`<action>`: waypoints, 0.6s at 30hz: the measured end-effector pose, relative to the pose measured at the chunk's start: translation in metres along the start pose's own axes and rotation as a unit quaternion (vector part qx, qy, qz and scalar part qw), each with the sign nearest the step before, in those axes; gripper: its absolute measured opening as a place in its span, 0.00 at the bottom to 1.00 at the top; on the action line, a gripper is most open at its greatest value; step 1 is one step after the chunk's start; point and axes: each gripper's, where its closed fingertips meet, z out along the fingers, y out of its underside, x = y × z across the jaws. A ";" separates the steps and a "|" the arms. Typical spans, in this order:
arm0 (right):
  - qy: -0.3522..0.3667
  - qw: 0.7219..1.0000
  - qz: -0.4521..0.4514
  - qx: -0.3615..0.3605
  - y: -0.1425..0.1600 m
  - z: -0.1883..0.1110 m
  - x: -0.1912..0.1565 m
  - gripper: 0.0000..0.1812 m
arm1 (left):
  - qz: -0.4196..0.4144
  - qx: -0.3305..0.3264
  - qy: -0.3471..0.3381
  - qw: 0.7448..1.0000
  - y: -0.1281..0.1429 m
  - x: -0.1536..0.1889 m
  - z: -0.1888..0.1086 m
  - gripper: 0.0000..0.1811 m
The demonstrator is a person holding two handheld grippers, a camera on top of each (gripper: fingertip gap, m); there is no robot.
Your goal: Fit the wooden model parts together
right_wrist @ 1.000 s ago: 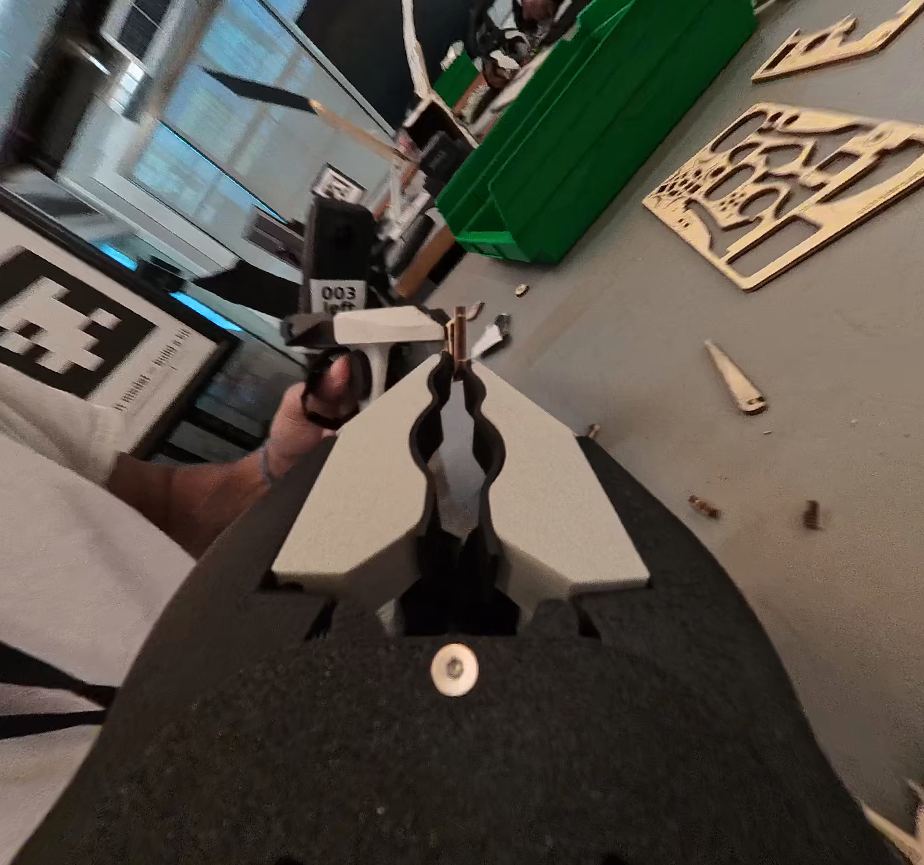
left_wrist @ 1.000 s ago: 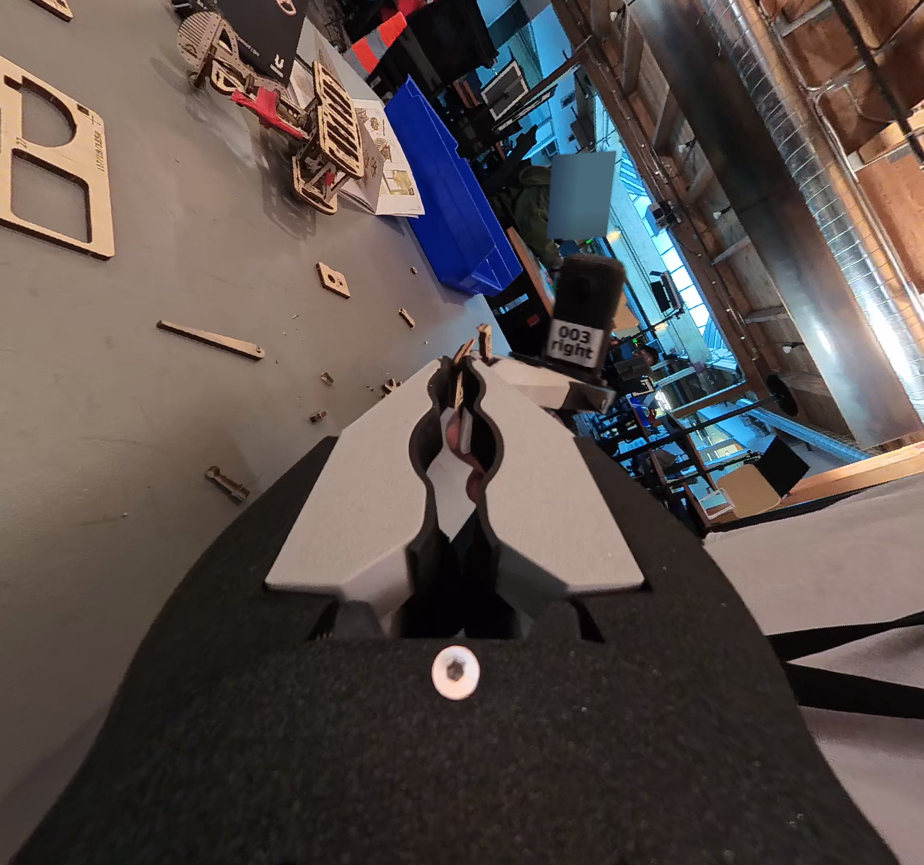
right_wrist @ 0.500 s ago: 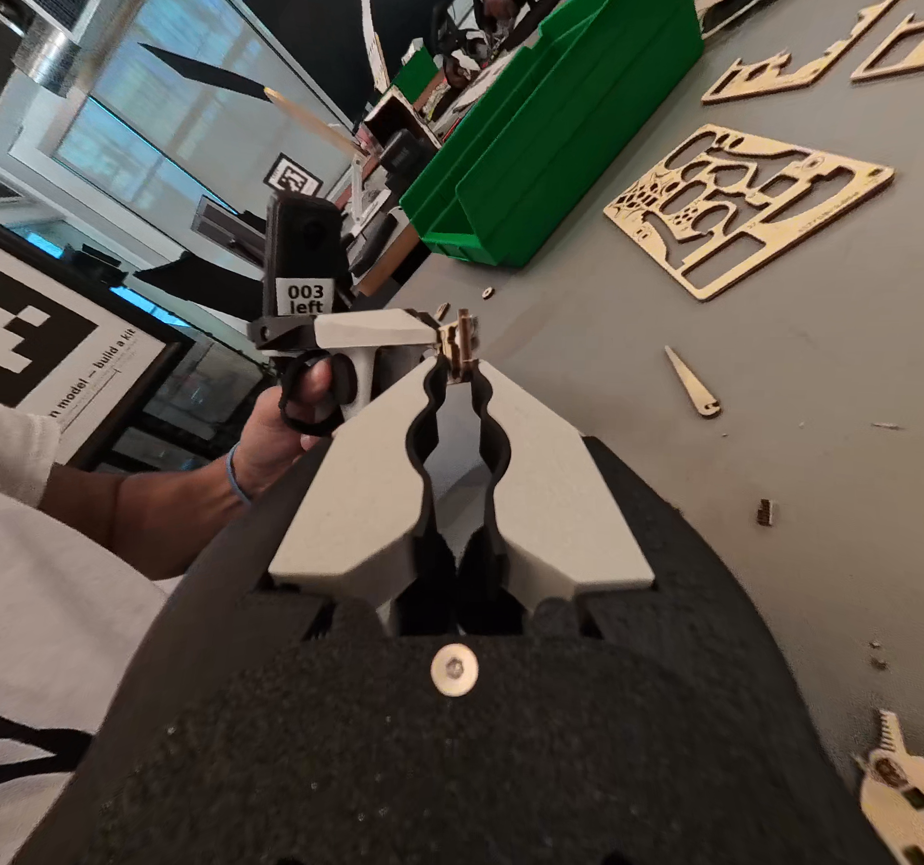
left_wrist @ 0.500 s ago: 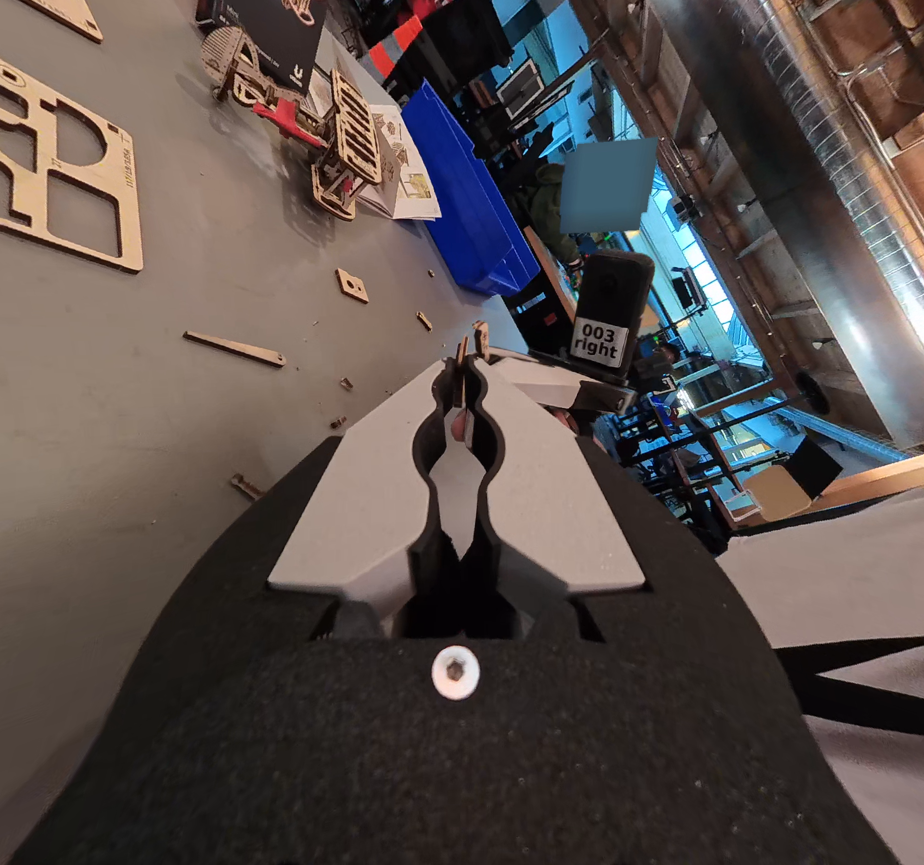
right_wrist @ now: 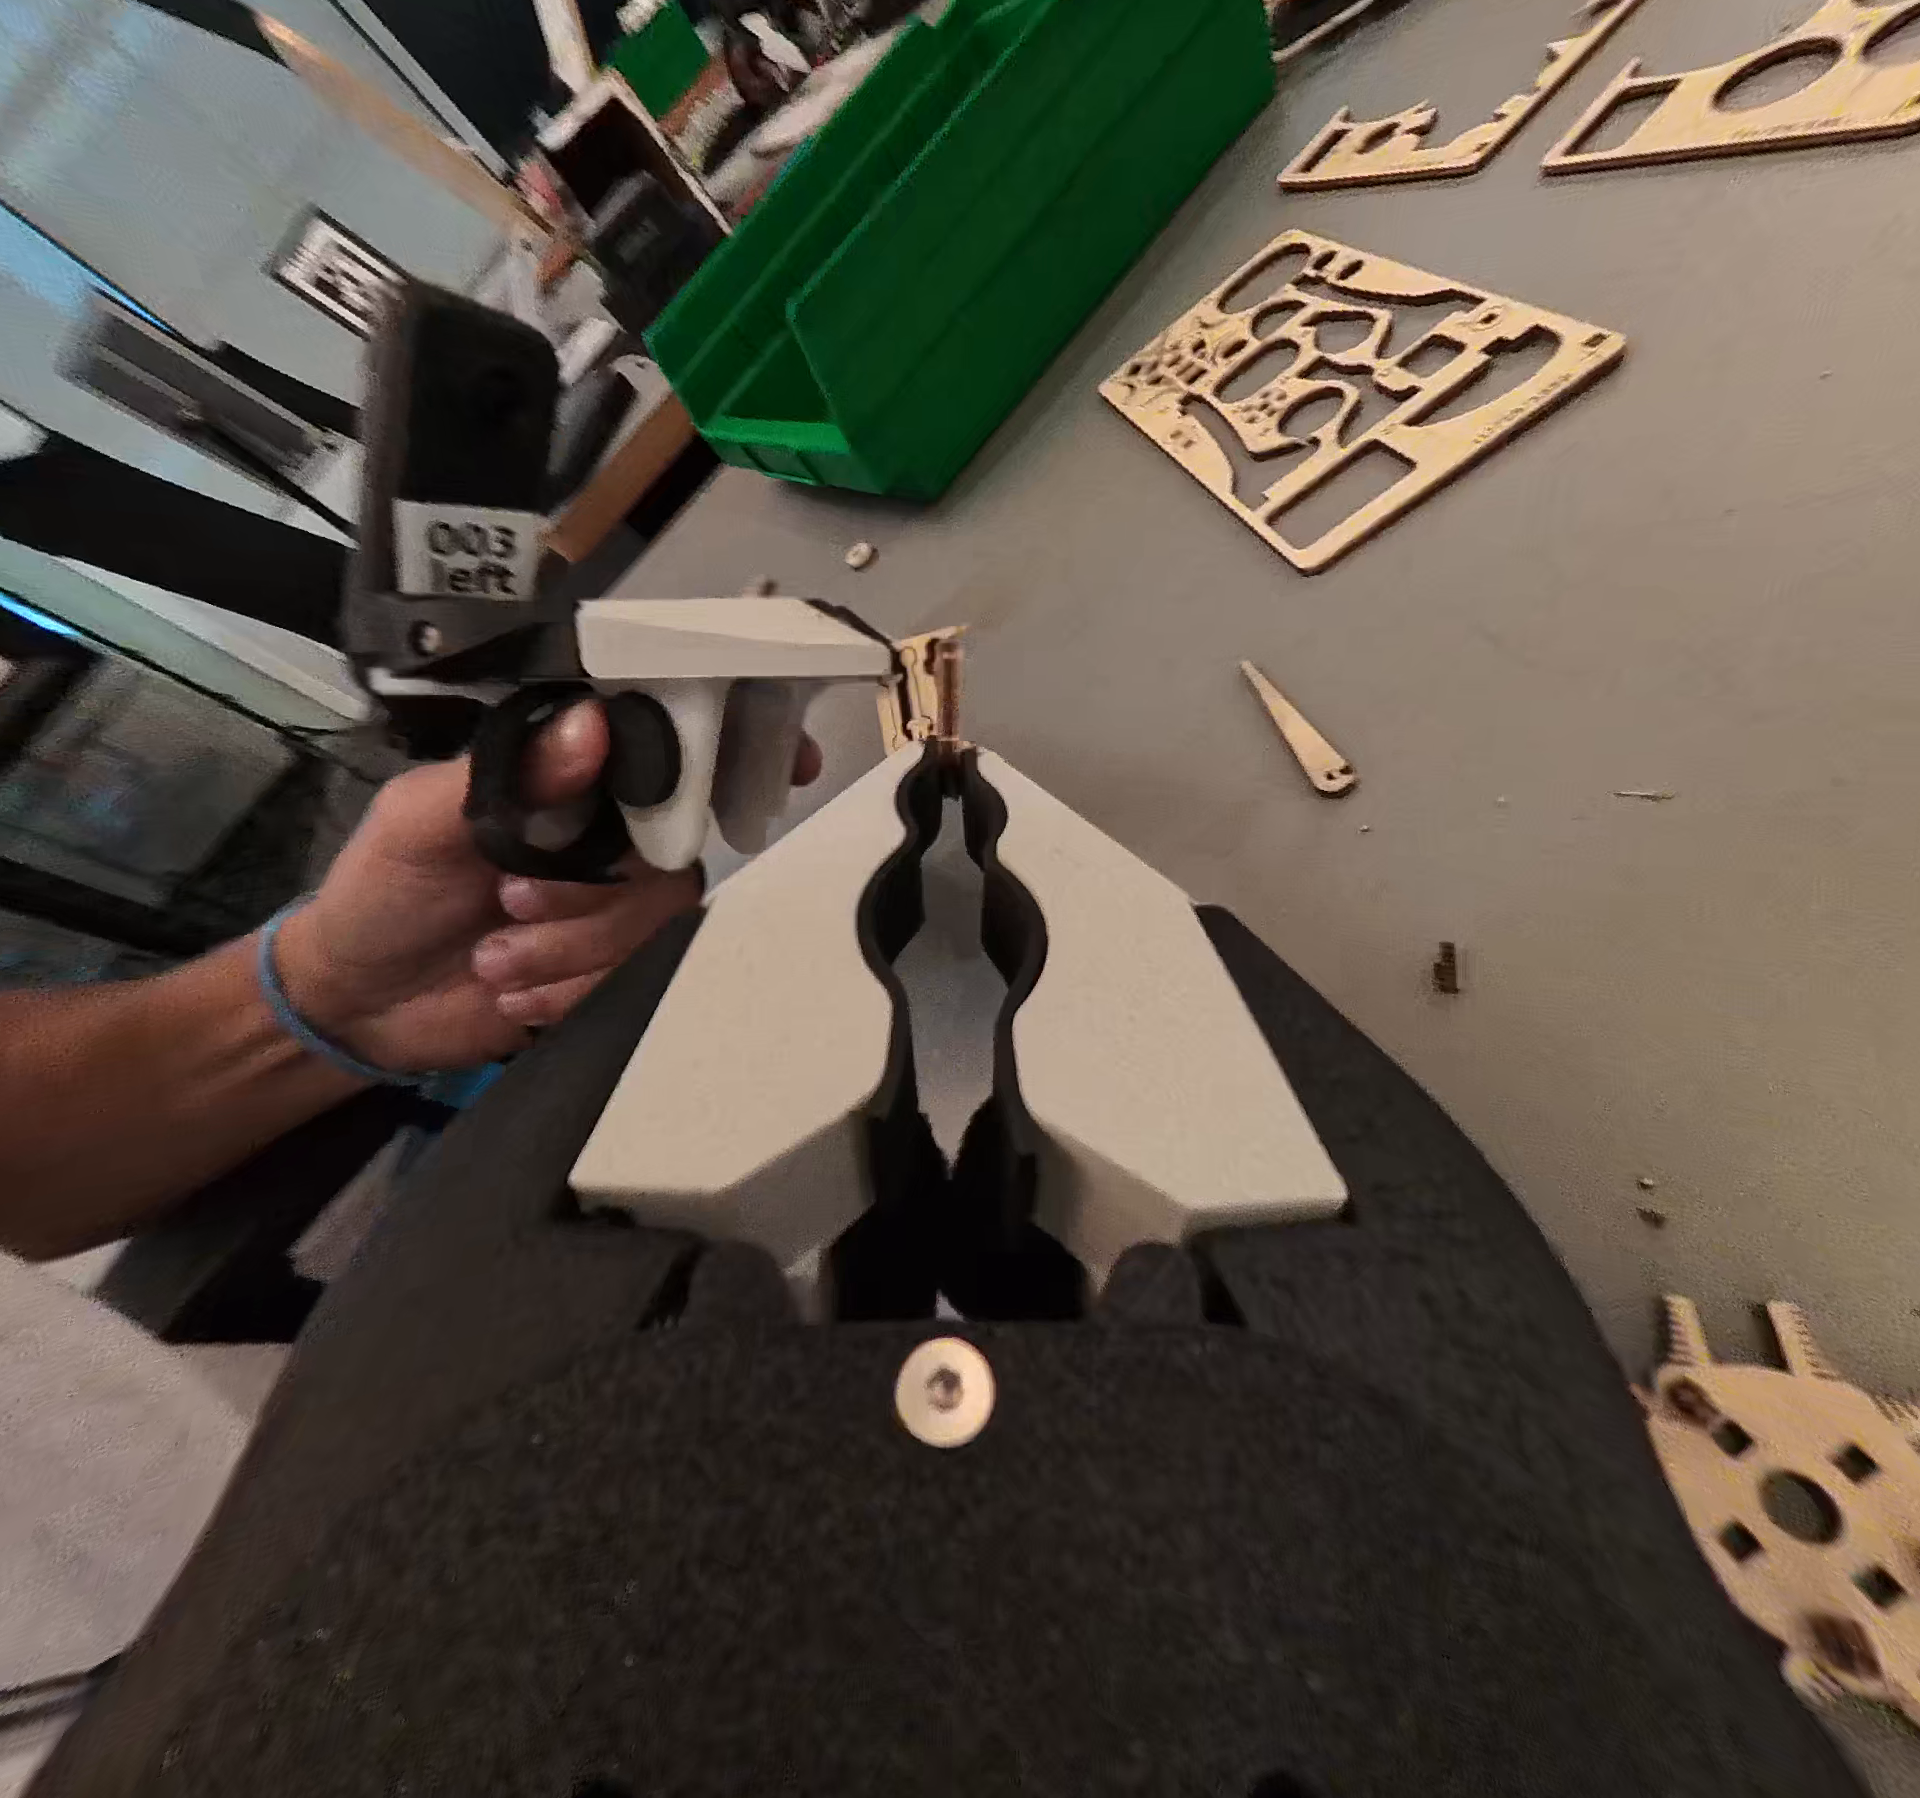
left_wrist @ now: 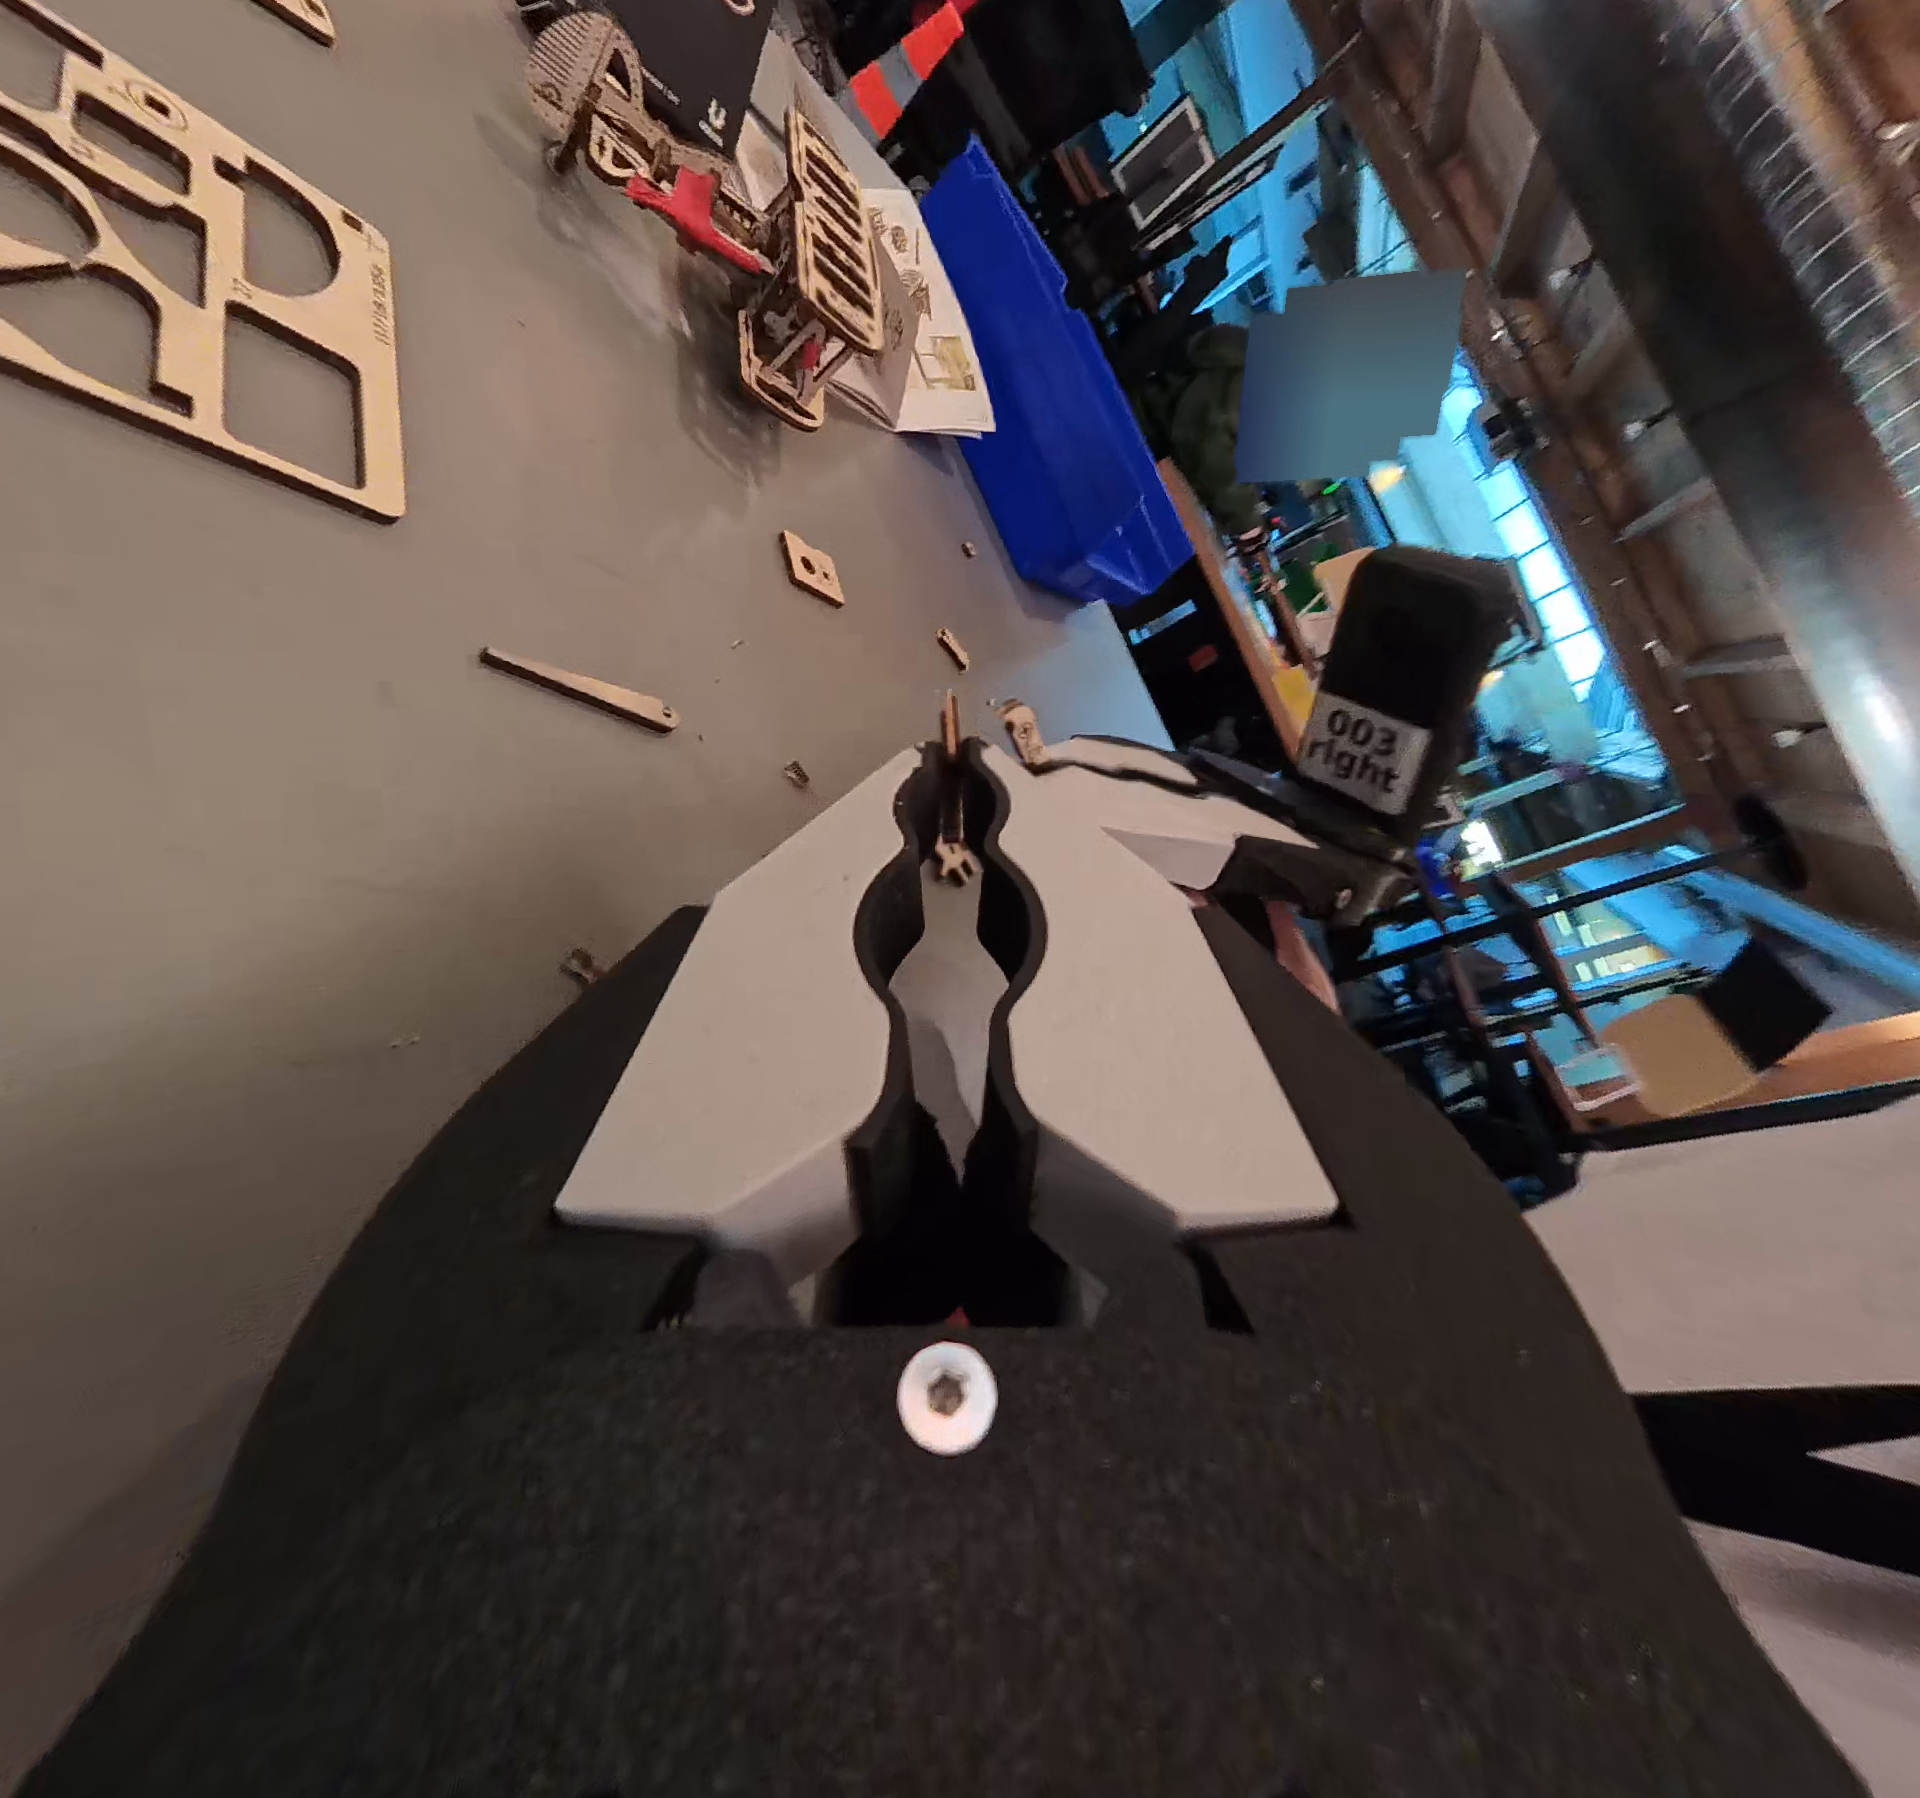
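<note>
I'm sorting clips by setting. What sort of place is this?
Likely a shared workshop or makerspace: laser-cut wooden sheets on a grey table, green bin, exposed ceiling duct.

white label [left_wrist: 1354, 760], white label [right_wrist: 464, 554], both printed

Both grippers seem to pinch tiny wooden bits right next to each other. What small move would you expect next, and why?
Probably a gentle push together: the left gripper holds a flat wooden piece, and the right gripper holds a thin strip against its edge, apparently not fully seated.
</note>
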 end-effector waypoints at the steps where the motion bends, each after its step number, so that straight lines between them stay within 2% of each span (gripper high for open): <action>1: -0.026 1.000 0.012 0.010 -0.003 -0.001 -0.004 0.01 | -0.013 0.005 0.008 1.000 -0.003 0.000 -0.002 0.00; 3: -0.055 0.998 0.035 0.016 -0.005 -0.002 -0.005 0.04 | -0.042 0.017 0.033 0.998 -0.009 0.003 -0.005 0.00; 5: -0.113 0.991 0.063 0.039 -0.012 -0.004 -0.013 0.07 | -0.067 0.025 0.056 0.996 -0.011 0.006 -0.007 0.00; 8: -0.206 0.964 0.154 0.067 -0.024 -0.009 -0.024 0.13 | -0.083 0.035 0.096 0.991 -0.015 0.015 -0.010 0.00; 9: -0.216 0.959 0.173 0.065 -0.024 -0.009 -0.023 0.13 | -0.080 0.037 0.095 0.992 -0.018 0.014 -0.012 0.00; 11: -0.174 0.969 0.175 0.017 -0.009 -0.002 -0.008 0.12 | -0.045 0.047 0.062 0.996 -0.030 0.002 -0.022 0.00; 13: -0.120 0.984 0.124 -0.041 0.006 -0.002 0.005 0.11 | 0.001 0.053 0.021 0.998 -0.043 -0.009 -0.039 0.00; 15: -0.074 0.992 0.055 -0.083 0.009 -0.012 0.013 0.08 | 0.036 0.045 -0.029 0.998 -0.044 -0.021 -0.051 0.00; 17: -0.003 0.990 -0.048 -0.135 0.012 -0.026 0.031 0.09 | 0.045 0.029 -0.061 0.997 -0.035 -0.027 -0.056 0.00; 18: 0.037 0.983 -0.096 -0.154 0.011 -0.032 0.042 0.13 | 0.044 0.026 -0.069 0.996 -0.031 -0.027 -0.057 0.00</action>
